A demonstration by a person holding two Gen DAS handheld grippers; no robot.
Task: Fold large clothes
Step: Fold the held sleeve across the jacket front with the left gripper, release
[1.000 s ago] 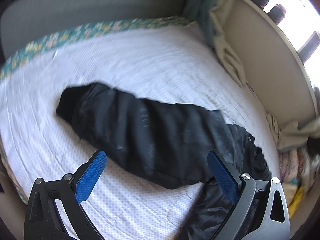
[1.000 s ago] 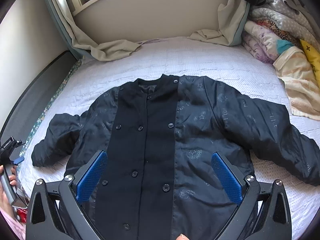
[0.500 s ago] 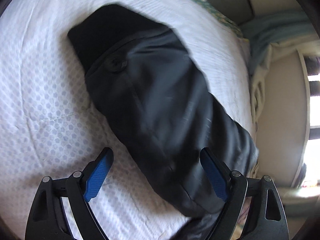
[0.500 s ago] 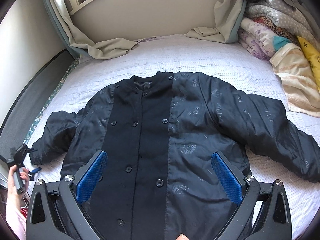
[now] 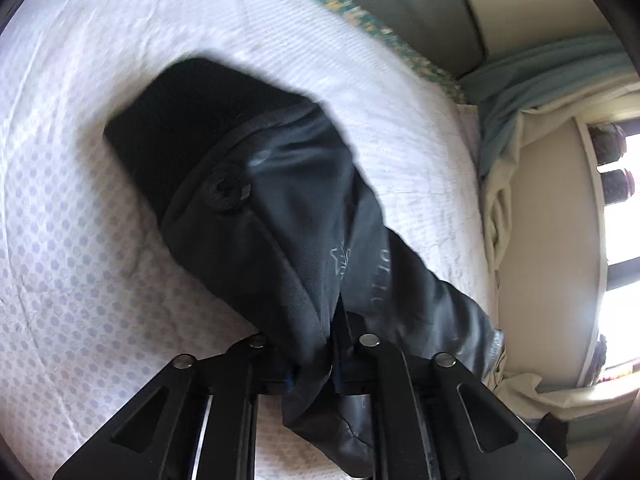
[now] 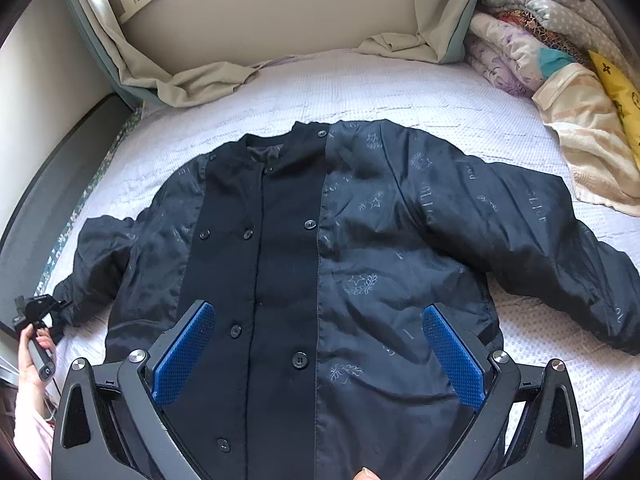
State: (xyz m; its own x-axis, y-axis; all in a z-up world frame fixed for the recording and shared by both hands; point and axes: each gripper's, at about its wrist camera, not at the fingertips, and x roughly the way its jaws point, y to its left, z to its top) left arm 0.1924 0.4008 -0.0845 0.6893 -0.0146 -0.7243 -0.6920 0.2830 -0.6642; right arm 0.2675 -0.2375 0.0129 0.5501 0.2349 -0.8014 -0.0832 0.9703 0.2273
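Hidden or unclear: my left claw [image 5: 332,364] has its pads buried in bunched black cloth, so I cannot see them; its jaws are closing on a fold of the jacket sleeve [image 5: 304,248], which sits pinched between them. The sleeve's cuff [image 5: 180,140] and one button [image 5: 226,192] are blurred. The jacket's hem is cut off by the lower edge of the right view, and the tip of the far sleeve [image 6: 580,272] runs out at the frame's right.

Item, task garment: black jacket [image 6: 320,260], lying face up and buttoned on the white bed cover [image 6: 360,88], collar toward the window wall, both sleeves spread outward.

Item, my right claw [image 6: 320,356]: spread wide, blue pads [image 6: 452,352] clear of the cloth, hovering over the jacket's lower front.

Surroundings: cream curtain [image 6: 192,80] slumped on the bed's far edge; stacked folded bedding [image 6: 540,40] at the right corner, touching the cover.

View differences: the right view alone shows the whole jacket, and my hand [image 6: 34,352] holding the left claw's handle at the sleeve's end. The left view alone shows the grip close up, plus the patterned mattress edge [image 5: 360,12].
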